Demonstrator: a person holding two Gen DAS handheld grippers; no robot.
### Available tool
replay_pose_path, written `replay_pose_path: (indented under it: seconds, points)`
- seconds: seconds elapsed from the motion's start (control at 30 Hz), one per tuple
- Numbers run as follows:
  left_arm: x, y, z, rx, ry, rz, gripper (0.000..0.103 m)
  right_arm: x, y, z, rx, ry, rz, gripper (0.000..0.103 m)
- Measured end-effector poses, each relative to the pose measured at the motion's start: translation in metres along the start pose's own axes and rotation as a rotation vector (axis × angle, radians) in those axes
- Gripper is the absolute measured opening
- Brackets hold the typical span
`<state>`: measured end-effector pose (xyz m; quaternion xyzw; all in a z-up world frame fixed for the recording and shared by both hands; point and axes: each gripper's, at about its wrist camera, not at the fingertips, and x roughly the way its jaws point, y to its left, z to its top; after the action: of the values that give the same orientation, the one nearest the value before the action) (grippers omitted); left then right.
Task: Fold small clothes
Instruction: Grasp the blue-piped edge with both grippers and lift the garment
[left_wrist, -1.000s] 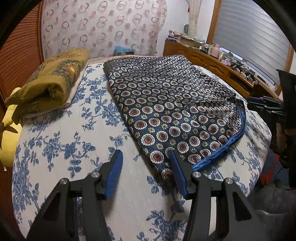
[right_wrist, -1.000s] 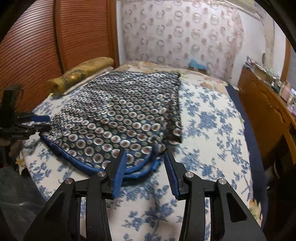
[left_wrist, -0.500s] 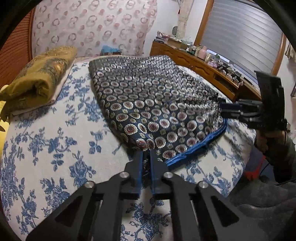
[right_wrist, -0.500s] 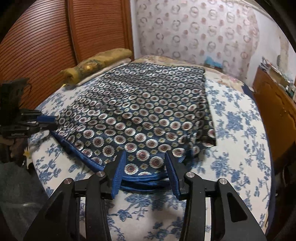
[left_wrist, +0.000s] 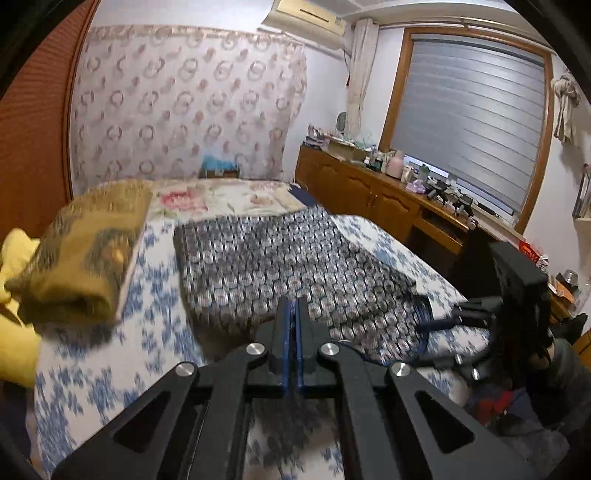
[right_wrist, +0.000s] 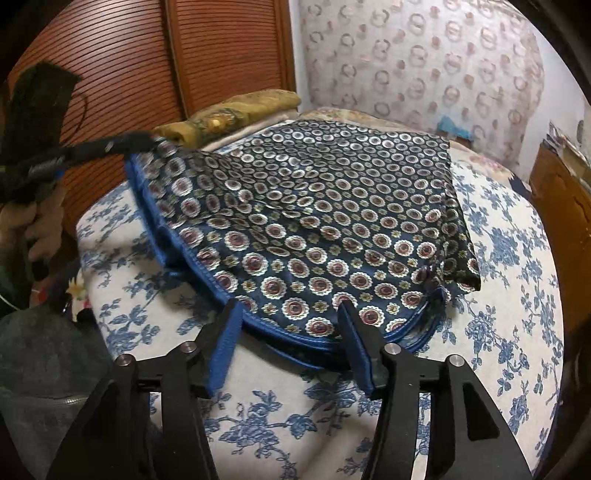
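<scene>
**A:** So since a second ago the left gripper (right_wrist: 144, 142) has snapped shut on the near-left corner of the navy medallion-print cloth with the bright blue piped edge (right_wrist: 314, 221) and hoisted it off the white bedspread with blue flowers (right_wrist: 258, 417). That corner used to lie flat. The rest still lies spread over the bed.

**B:** And the right gripper (right_wrist: 288, 317)? Its jaws have just been opening; they straddle the piped hem, pads clear of the fabric. Not gripping anything yet.

**A:** That's my worry. One corner up, the other loose, and it looks silky. If the left keeps climbing I'd guess the cloth drags sideways and the fold comes out crooked. Could also slip out of the pinch, or bump the folded mustard-gold patterned cloth (left_wrist: 85, 254) beside it.

**B:** Any labels? There's pale lettering on the left gripper's body, too smeared to read.
</scene>
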<state>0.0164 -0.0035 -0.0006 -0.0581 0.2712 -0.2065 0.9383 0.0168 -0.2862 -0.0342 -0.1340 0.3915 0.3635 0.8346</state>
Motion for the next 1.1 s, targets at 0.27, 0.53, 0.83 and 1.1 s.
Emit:
replay_pose_path:
  seconds: [0.27, 0.53, 0.83, 1.1]
  points:
    - [0.021, 0.007, 0.011, 0.007, 0.021, 0.037, 0.000, 0.010, -0.001, -0.004, -0.011, 0.038, -0.011, 0.058]
    - [0.019, 0.017, -0.042, 0.006, 0.219, 0.139, 0.036, 0.011, -0.005, -0.009, -0.004, 0.035, -0.025, 0.058]
    - [0.023, 0.017, -0.080, -0.050, 0.304, 0.083, 0.036, 0.010, -0.006, -0.004, -0.010, 0.029, -0.039, 0.058]
    - [0.016, 0.006, -0.057, -0.053, 0.207, -0.024, 0.000, 0.012, 0.002, -0.006, -0.031, 0.041, 0.011, 0.060]
